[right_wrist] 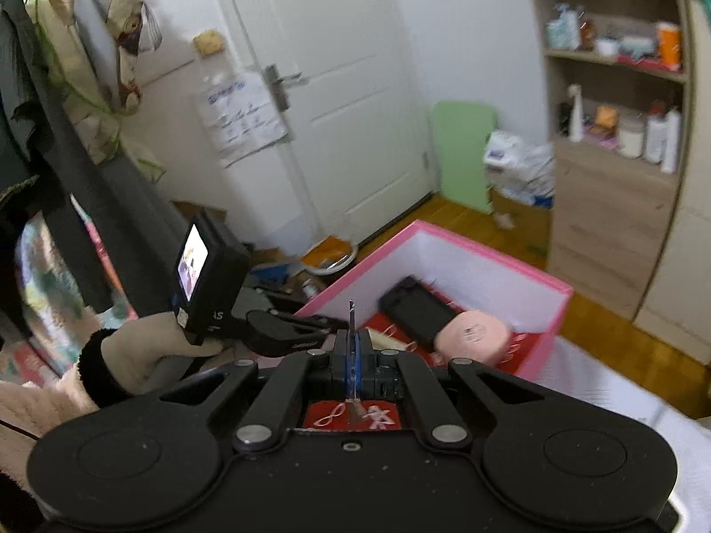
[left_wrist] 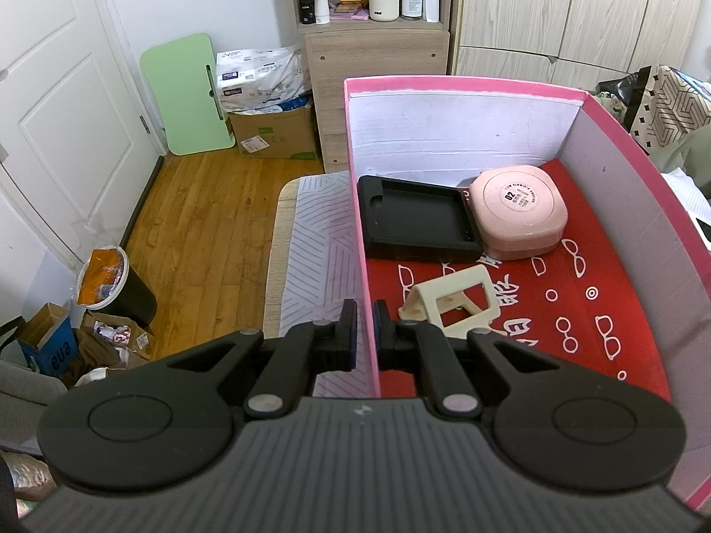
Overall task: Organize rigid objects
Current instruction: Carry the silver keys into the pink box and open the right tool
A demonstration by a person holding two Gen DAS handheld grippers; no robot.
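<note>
Placement is the step in hand, I judge. Nearest, the right tool [right_wrist: 351, 366] pinches a thin blue-edged flat item [right_wrist: 351, 355] upright; the next move calls for lowering it into the pink box [right_wrist: 471, 240]. Only the left view shows the left tool [left_wrist: 365, 333] clamping the box's side wall — and, farther in, a beige stand [left_wrist: 453, 306], black tray [left_wrist: 417, 217], pink case [left_wrist: 517, 211].

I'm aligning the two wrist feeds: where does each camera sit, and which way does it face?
Left wrist: behind the left gripper, shut on the pink cardboard box's wall, looking down into the box; no hand visible.
Right wrist: behind the right gripper, clamping a thin blue-edged strip, facing the white door; the gloved left hand shows.
Shared: box, black tray, pink rounded case.
</note>
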